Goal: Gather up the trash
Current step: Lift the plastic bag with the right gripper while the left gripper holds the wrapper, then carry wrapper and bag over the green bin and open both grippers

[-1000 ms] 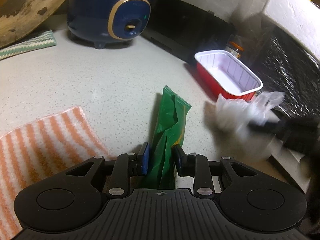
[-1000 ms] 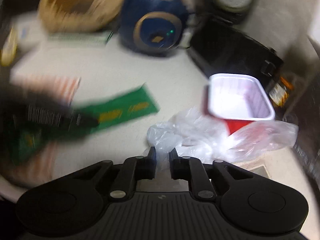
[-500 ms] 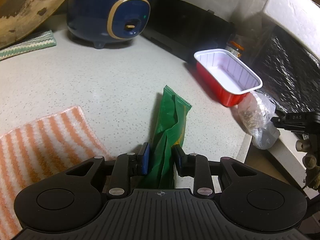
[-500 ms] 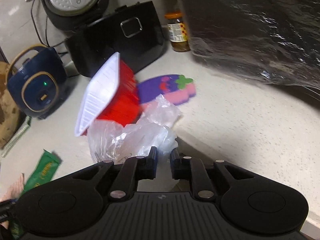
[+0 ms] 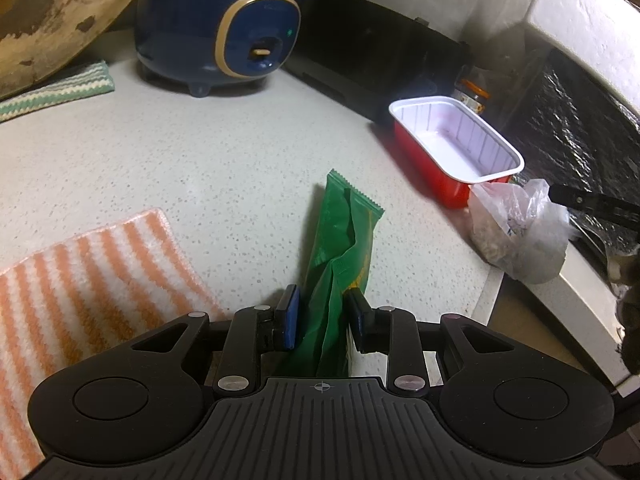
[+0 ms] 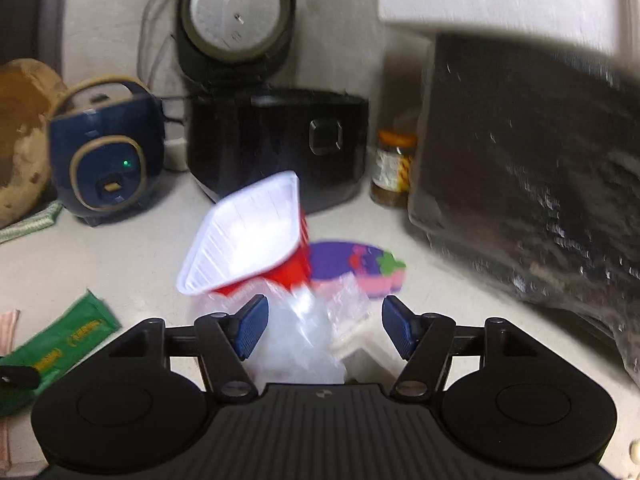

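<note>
The green wrapper (image 5: 344, 256) is clamped between the pads of the left tongs (image 5: 322, 318), its far end resting on the counter (image 5: 200, 160). The right tongs (image 6: 324, 328) are opening, and the clear plastic bag (image 6: 304, 340) sits loose between the spread pads, at the counter edge just beside the red tray (image 6: 256, 240). No bin can be seen in either view. Judged from this, nothing is collected yet: wrapper, bag and tray are all left.

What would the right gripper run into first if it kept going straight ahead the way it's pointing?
Most likely the clear plastic bag, already between the opening fingers of the right gripper; the red tray sits just beyond, though depth is unclear.
</note>
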`<state>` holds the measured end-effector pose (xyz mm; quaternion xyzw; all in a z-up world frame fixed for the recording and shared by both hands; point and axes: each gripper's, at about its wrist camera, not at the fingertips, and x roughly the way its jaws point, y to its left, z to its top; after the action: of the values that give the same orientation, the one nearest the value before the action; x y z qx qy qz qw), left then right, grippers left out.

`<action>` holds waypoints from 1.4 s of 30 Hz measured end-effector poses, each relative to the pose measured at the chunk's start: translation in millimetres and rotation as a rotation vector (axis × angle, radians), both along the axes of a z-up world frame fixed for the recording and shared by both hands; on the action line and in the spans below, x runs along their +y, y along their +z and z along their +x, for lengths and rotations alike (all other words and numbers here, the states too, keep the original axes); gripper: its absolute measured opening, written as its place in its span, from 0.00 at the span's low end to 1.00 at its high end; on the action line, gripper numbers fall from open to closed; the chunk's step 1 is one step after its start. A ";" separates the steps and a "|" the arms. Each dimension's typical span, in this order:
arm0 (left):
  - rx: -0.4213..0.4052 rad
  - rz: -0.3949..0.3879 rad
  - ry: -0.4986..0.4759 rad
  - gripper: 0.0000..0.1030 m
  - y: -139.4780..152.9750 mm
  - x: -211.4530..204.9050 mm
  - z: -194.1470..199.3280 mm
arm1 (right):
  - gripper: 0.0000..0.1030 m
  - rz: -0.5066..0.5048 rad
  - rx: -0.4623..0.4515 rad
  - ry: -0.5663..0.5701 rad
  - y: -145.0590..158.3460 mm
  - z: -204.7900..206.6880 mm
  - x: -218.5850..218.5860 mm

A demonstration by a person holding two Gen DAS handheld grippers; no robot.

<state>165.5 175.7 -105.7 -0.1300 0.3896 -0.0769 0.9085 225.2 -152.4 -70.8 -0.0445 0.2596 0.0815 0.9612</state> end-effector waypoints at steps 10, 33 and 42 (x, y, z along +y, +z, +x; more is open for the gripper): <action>0.004 -0.011 -0.021 0.30 0.3 2.1 0.5 | 0.75 -0.209 0.083 0.084 -44.0 10.0 58.2; 0.039 -0.165 -0.263 0.17 7.7 -39.0 -26.6 | 0.08 0.087 0.122 -0.249 0.6 -129.5 -4.6; 0.315 -0.165 -0.426 0.17 -39.8 -145.0 -54.8 | 0.08 0.155 0.231 -0.376 -49.8 -198.9 -80.5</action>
<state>110.7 30.7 -145.5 -0.1289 0.5369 -0.2763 0.7866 26.2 -232.9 -120.6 0.0884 0.3647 -0.0748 0.9239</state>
